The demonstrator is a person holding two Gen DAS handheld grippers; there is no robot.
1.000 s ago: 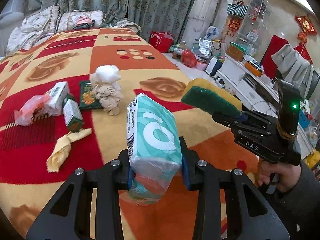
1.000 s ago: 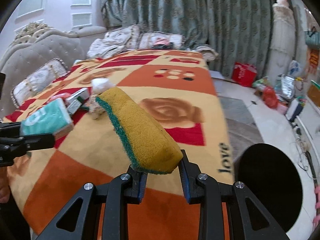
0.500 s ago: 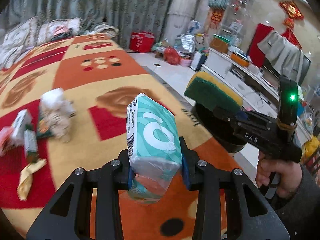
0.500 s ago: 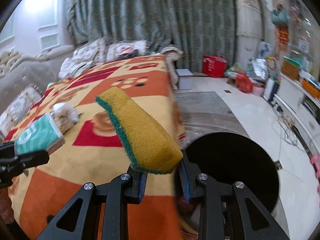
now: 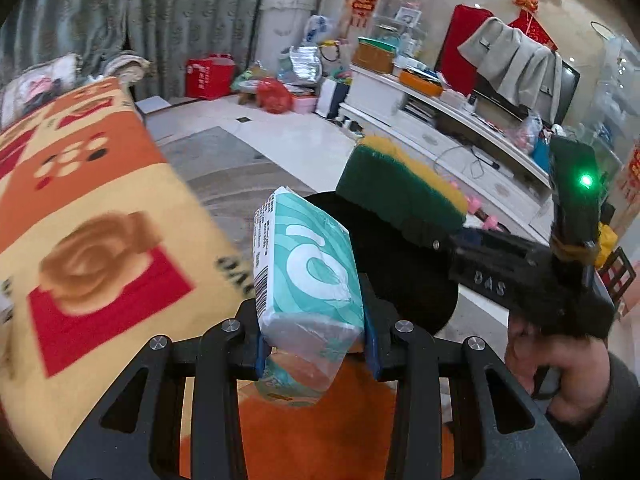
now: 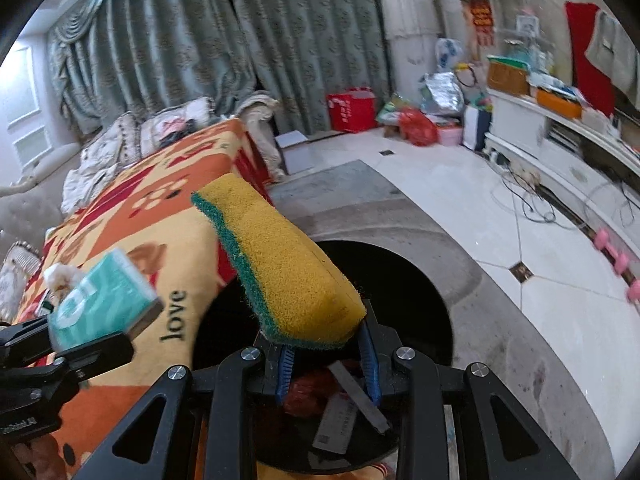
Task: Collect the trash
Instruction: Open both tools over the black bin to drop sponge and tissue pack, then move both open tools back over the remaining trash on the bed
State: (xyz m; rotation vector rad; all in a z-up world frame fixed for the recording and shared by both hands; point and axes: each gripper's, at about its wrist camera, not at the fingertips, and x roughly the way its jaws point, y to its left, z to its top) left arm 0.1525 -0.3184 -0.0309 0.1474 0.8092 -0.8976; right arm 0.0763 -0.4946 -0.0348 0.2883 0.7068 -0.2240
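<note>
Your left gripper (image 5: 312, 346) clamps its fingers on a teal tissue pack (image 5: 306, 276), held upright at the edge of the bed (image 5: 100, 200). Your right gripper (image 6: 326, 364) pinches a yellow-and-green sponge (image 6: 280, 264) by its near end, the sponge angled up and away. Below and beyond both lies the black trash bin (image 6: 420, 300) on the floor, with red wrapping and a flat box (image 6: 336, 424) inside. Farther off: a crumpled tissue (image 6: 60, 276) on the bed, then the curtains (image 6: 200, 48).
</note>
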